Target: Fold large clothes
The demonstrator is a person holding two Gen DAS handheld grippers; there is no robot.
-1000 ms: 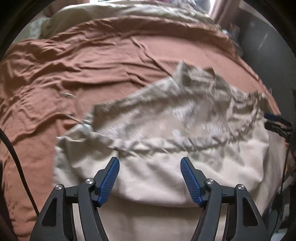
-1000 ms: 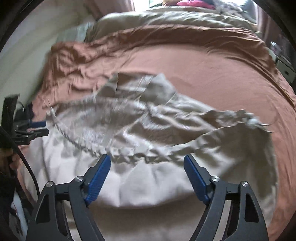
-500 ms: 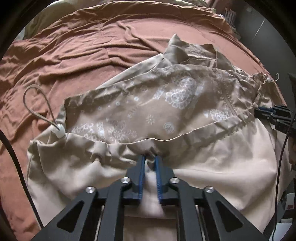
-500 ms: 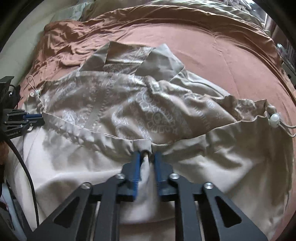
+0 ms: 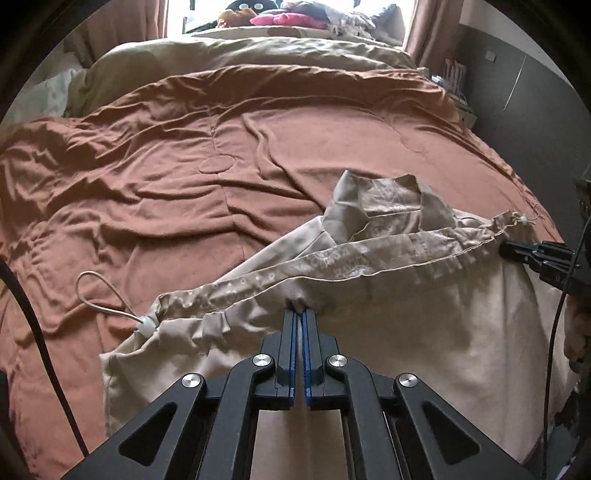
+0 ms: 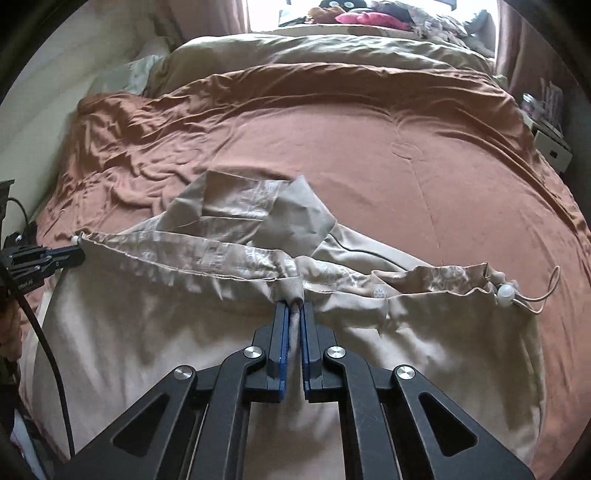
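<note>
A beige jacket [image 5: 406, 314] with a patterned lining and a drawstring hem lies on the brown bed cover [image 5: 184, 166]; it also shows in the right wrist view [image 6: 166, 314]. My left gripper [image 5: 299, 314] is shut on the gathered hem. My right gripper [image 6: 293, 306] is shut on the same hem further right. Each gripper shows at the edge of the other's view, the right gripper [image 5: 517, 251] and the left gripper [image 6: 70, 254]. A white cord stopper [image 5: 146, 326] with a loop hangs at the left hem end, another stopper [image 6: 504, 291] at the right end.
An olive duvet [image 5: 240, 55] lies at the head of the bed. Soft toys and clothes [image 5: 288, 16] sit on the sill behind. A dark cabinet [image 5: 517, 81] stands at the right. Black cables [image 5: 37, 314] run at the left edge.
Both grippers went from open to shut on the jacket's hem, then lifted and pulled it toward me, so less patterned lining shows and more of the bed is in view.
</note>
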